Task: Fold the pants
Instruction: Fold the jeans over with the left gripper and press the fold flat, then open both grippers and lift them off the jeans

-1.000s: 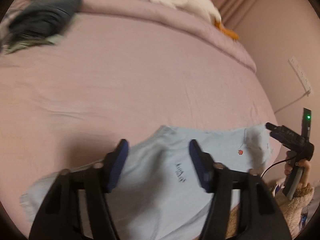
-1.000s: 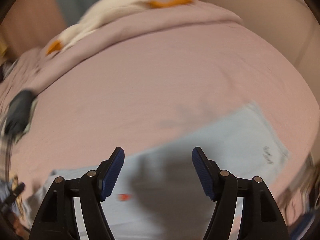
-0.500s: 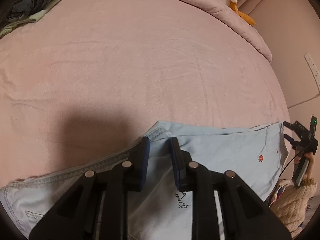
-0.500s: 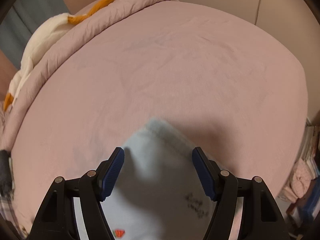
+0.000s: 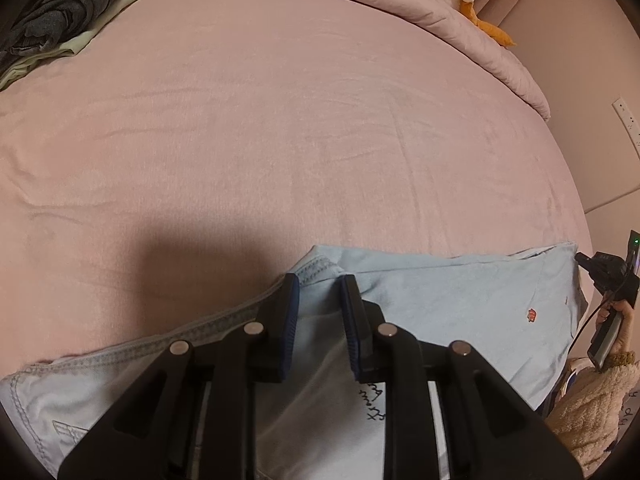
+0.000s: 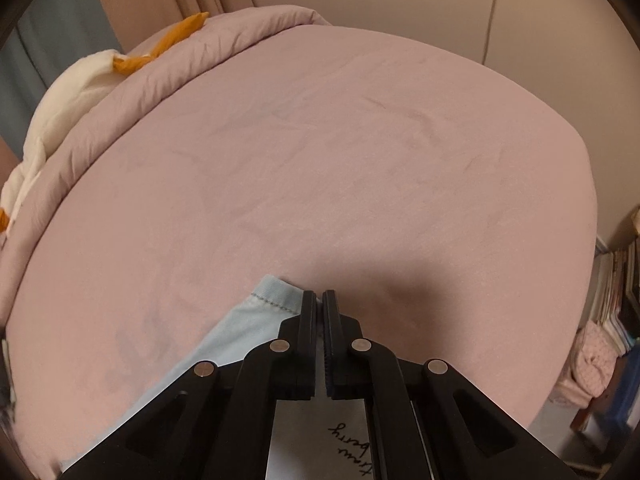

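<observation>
This is a bedroom in a home. A wide bed (image 5: 304,128) with a pink sheet fills the view; a rolled quilt (image 6: 168,64) lies at its far edge, folded clothes (image 5: 60,16) on one corner, and bookshelves (image 6: 616,288) stand beside it.

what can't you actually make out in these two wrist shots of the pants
- Left wrist view: the lower part of the pants is hidden behind the left gripper and cut by the frame edge.
- Right wrist view: the black script is partly covered by the right gripper.
- Left wrist view: the red mark is too small to identify.
</observation>
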`<state>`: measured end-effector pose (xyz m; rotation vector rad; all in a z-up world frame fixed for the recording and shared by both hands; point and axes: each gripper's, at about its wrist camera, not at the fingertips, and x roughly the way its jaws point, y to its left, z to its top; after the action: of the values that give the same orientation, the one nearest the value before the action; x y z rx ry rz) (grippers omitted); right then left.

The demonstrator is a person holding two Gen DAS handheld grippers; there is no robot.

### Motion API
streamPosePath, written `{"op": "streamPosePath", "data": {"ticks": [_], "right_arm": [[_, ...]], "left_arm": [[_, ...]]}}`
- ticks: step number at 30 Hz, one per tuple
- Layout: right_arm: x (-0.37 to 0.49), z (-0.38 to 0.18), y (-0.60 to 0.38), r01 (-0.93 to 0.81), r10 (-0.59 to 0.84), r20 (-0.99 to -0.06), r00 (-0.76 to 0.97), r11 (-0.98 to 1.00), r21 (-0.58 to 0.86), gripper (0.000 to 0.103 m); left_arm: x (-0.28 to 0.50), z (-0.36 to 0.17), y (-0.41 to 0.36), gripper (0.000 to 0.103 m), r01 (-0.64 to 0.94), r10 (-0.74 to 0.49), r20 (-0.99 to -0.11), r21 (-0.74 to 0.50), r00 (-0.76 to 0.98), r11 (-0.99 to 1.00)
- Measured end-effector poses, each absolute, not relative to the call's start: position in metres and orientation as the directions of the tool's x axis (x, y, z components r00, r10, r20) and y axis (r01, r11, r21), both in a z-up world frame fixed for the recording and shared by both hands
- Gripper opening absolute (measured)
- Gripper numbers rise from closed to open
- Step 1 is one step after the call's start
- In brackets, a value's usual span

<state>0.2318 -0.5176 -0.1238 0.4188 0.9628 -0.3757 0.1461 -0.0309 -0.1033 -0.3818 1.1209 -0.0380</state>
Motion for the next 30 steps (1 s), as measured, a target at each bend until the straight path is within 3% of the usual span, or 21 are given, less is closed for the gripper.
{"op": "streamPosePath", "data": {"ticks": [2,4,8,15,17,19,20,21,22,24,30], "right_arm": [[0.235,-0.132,-0.517,0.509,-0.165,-0.856,0.49,0.852,0.127,0.0],[0.235,-0.142,-0.524,0.577,-0.339,-0.852,0.398,0.815,-0.055,0.0],[0.218,-0.136,-0.541,0.554,-0.157,-0.856,0.492,0.815,0.169,0.0],[0.185,-0.111,-0.528,0.48,-0.148,-0.809,0.568,0.859,0.18,0.0],[0.17,-0.105,-0.521,0.47,-0.162,-0.808,0.567,0.869,0.156,0.0],[0.167,-0.101,-0.515,0.45,-0.159,-0.808,0.568,0.881,0.143,0.0],[0.166,-0.101,-0.515,0.442,-0.153,-0.809,0.567,0.886,0.143,0.002],[0.166,-0.101,-0.513,0.437,-0.146,-0.811,0.566,0.888,0.145,0.012],[0.163,-0.102,-0.512,0.433,-0.138,-0.811,0.569,0.888,0.153,0.033],[0.158,-0.104,-0.51,0.434,-0.129,-0.805,0.579,0.885,0.17,0.061],[0.149,-0.122,-0.52,0.463,-0.129,-0.832,0.539,0.871,0.165,0.061]], "left_arm": [[0.146,-0.104,-0.032,0.023,-0.16,-0.214,-0.871,-0.311,0.441,0.937],[0.146,-0.104,-0.032,0.023,-0.158,-0.211,-0.872,-0.307,0.443,0.939],[0.146,-0.104,-0.033,0.023,-0.152,-0.209,-0.867,-0.306,0.453,0.94],[0.136,-0.094,-0.039,0.023,-0.126,-0.174,-0.863,-0.262,0.475,0.957],[0.131,-0.086,-0.041,0.028,-0.115,-0.164,-0.857,-0.249,0.489,0.962],[0.123,-0.077,-0.042,0.043,-0.092,-0.188,-0.84,-0.271,0.509,0.958],[0.119,-0.073,-0.042,0.046,-0.081,-0.204,-0.833,-0.284,0.514,0.955],[0.113,-0.07,-0.044,0.048,-0.066,-0.224,-0.826,-0.3,0.516,0.952],[0.109,-0.068,-0.046,0.049,-0.056,-0.235,-0.825,-0.305,0.514,0.951],[0.097,-0.068,-0.052,0.051,-0.028,-0.26,-0.828,-0.315,0.498,0.949],[0.067,-0.084,-0.064,0.05,0.007,-0.323,-0.849,-0.353,0.419,0.936]]}}
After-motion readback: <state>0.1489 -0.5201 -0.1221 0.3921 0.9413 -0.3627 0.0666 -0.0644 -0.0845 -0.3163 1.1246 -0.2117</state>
